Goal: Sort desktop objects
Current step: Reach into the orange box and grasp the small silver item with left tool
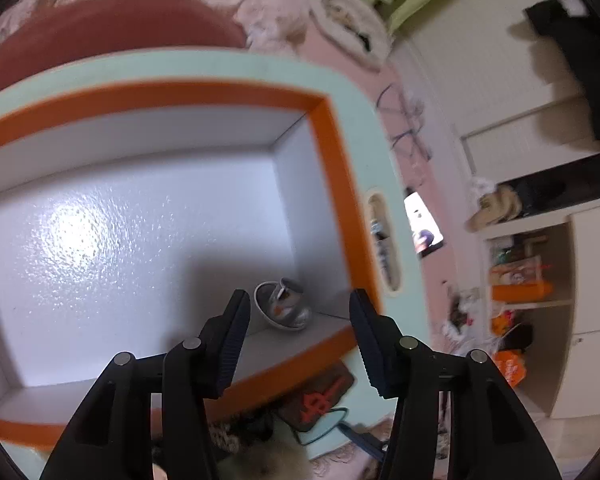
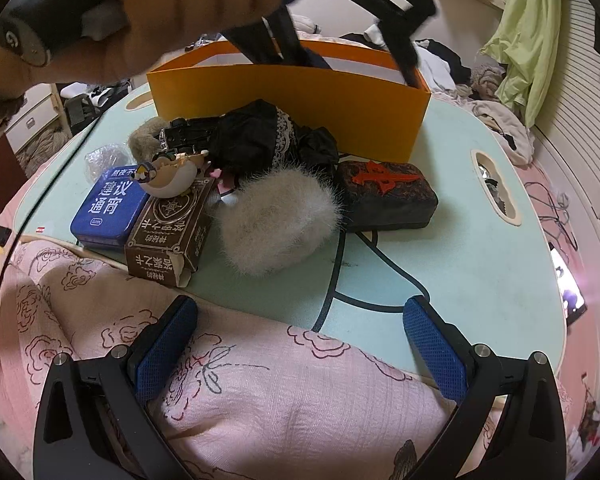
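Jaws of the left gripper (image 1: 300, 312) stood spread, empty, above the orange box (image 1: 336, 184), the small cup (image 1: 284, 306) lying between and beyond them.

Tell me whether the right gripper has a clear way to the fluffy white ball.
Probably yes: the right gripper is open, and only bare table and a dark cable lie before the fluffy white ball.

The small figurine (image 1: 286, 306) in the orange box (image 1: 340, 184) is blurred.
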### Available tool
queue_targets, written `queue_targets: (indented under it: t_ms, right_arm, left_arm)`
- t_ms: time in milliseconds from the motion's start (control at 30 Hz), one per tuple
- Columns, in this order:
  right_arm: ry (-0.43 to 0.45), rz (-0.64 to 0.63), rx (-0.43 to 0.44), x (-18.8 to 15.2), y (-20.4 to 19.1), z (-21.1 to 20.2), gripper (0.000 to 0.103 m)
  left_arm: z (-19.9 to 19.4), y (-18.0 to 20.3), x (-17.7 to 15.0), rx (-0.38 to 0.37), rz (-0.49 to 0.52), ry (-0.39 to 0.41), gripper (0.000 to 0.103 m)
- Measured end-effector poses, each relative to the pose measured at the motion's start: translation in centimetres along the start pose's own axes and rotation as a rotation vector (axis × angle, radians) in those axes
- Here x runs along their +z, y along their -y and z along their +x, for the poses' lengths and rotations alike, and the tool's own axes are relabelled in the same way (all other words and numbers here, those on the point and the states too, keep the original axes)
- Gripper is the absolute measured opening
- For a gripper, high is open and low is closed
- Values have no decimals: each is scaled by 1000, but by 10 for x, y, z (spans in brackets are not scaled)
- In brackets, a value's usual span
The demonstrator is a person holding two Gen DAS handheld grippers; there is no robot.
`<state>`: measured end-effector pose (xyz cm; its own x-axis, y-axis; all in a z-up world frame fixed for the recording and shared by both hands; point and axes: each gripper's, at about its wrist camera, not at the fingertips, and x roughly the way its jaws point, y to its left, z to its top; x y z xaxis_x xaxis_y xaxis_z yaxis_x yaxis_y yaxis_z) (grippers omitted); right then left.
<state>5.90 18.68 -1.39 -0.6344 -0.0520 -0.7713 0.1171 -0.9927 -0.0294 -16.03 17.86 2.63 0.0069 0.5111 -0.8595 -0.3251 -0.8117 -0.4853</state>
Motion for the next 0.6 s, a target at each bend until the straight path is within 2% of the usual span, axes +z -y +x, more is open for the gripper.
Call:
queue_targets:
  t_ms: [67, 133, 167, 200, 333, 433, 500, 567, 600]
  right_arm:
    - [1, 0, 0, 0, 0, 0, 102]
    - [-1, 0, 2, 0, 0, 1, 102]
    - [-1, 2, 4, 0, 0, 1, 102]
    - [-1, 2, 5, 1, 0, 1, 102]
    - [0, 1, 5, 2, -2, 1, 102]
    - [0, 1, 5, 2, -2, 1, 102]
    - [2, 0, 4, 2, -2, 0, 102]
    - [2, 0, 4, 3, -3, 0, 102]
    - [2, 0, 5, 3, -3, 0, 102]
  left_arm:
    - [11, -2, 0, 33, -10, -17, 44]
    - [11, 2, 0, 75, 19, 0, 31]
    - [11, 4, 0, 112, 34, 5, 18]
    - [11, 6, -1, 148, 48, 13, 16]
    - [4, 11, -7, 186, 100, 57, 16]
    - [-1, 5, -9, 166, 97, 79, 16]
    - [-12, 0, -10, 160, 114, 126, 15]
    - [-26, -5, -13, 89, 107, 165, 15]
    - [-42, -8, -18, 16, 99, 196, 15]
